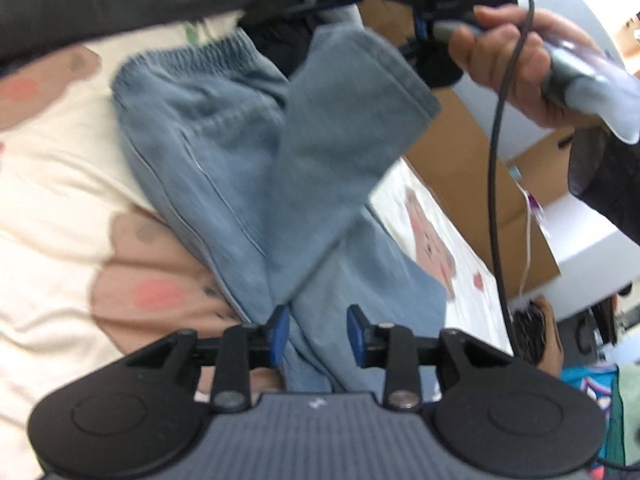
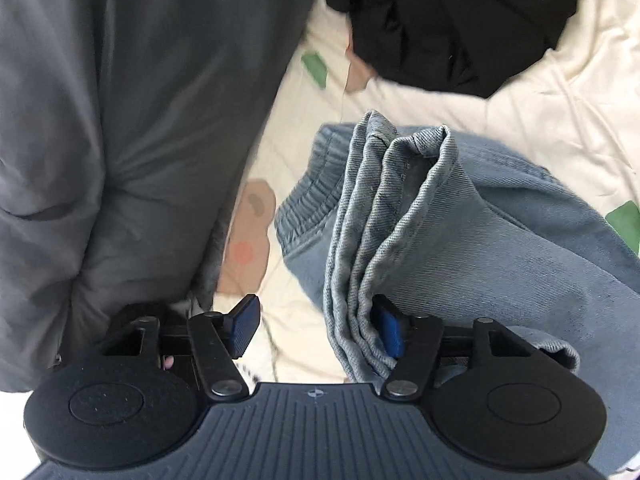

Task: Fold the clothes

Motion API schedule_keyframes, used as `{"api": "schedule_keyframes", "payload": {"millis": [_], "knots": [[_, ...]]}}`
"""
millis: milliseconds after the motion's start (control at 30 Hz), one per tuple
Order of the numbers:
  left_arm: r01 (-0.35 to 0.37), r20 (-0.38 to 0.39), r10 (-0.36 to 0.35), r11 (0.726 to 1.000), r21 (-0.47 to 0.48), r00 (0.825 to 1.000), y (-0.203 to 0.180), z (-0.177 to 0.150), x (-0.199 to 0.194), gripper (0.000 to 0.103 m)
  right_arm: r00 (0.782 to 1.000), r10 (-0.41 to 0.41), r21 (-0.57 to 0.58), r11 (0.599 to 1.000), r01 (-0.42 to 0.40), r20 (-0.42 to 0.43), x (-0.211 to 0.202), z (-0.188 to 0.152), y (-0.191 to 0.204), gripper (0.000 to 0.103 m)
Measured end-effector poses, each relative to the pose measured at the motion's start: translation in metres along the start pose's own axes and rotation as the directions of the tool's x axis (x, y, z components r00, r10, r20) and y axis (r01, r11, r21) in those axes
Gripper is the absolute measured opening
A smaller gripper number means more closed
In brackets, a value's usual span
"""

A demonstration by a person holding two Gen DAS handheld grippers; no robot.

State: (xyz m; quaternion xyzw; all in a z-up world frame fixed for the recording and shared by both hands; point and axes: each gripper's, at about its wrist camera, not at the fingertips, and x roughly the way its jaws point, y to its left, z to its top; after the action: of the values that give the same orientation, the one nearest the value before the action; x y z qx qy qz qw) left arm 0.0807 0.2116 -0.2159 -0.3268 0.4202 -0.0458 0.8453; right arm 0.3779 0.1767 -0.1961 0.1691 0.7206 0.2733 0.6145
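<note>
Light blue jeans (image 1: pixel 208 148) lie on a cream bedsheet (image 1: pixel 52 168) with pink patches. One leg is folded up over the body, and its hem (image 1: pixel 360 92) hangs blurred in the air. My left gripper (image 1: pixel 318 332) is open low over the fold, with denim lying loose between its blue pads (image 1: pixel 282 332). In the right wrist view my right gripper (image 2: pixel 316 328) is open wide. The bunched leg hem (image 2: pixel 384 216) leans against its right-hand pad (image 2: pixel 388 330), while the other pad is free. The elastic waistband (image 2: pixel 308 200) shows just beyond.
A person's grey sleeve (image 2: pixel 100 140) fills the left of the right wrist view. A black garment (image 2: pixel 460 20) lies at the top of the bed. Beyond the bed edge stand cardboard boxes (image 1: pixel 472 184). A hand (image 1: pixel 516 64) holds the other gripper, trailing a dark cable (image 1: pixel 494 200).
</note>
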Motion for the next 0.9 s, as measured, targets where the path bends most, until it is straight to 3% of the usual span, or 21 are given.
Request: {"api": "schedule_keyframes", "payload": {"millis": [167,433,767,833,900], "knots": [[-0.049,0.029,0.049,0.999,-0.015,0.998,0.009,0.005,-0.009,0.039,1.0,-0.023,-0.058,0.998,0.021,-0.017,-0.013,0.016,0.019,0.066],[-0.123,0.086,0.129,0.99,-0.072,0.988,0.023,0.011,-0.017,0.039,0.995,0.085,-0.16,0.983,-0.092,-0.045,-0.019,0.018,0.039,0.066],[-0.165,0.144,0.18,0.98,-0.113,0.973,0.034,0.029,-0.02,0.045,0.993,0.103,-0.205,0.975,-0.089,0.059,-0.039,0.014,0.007,0.066],[-0.161,0.159,0.177,0.981,-0.106,0.971,0.033,0.036,-0.016,0.053,0.991,0.1,-0.195,0.977,-0.081,0.091,-0.042,0.011,-0.006,0.066],[-0.157,0.176,0.173,0.983,-0.097,0.969,0.031,0.042,-0.013,0.054,0.989,0.087,-0.205,0.977,-0.061,0.122,-0.043,0.004,-0.018,0.066]]}}
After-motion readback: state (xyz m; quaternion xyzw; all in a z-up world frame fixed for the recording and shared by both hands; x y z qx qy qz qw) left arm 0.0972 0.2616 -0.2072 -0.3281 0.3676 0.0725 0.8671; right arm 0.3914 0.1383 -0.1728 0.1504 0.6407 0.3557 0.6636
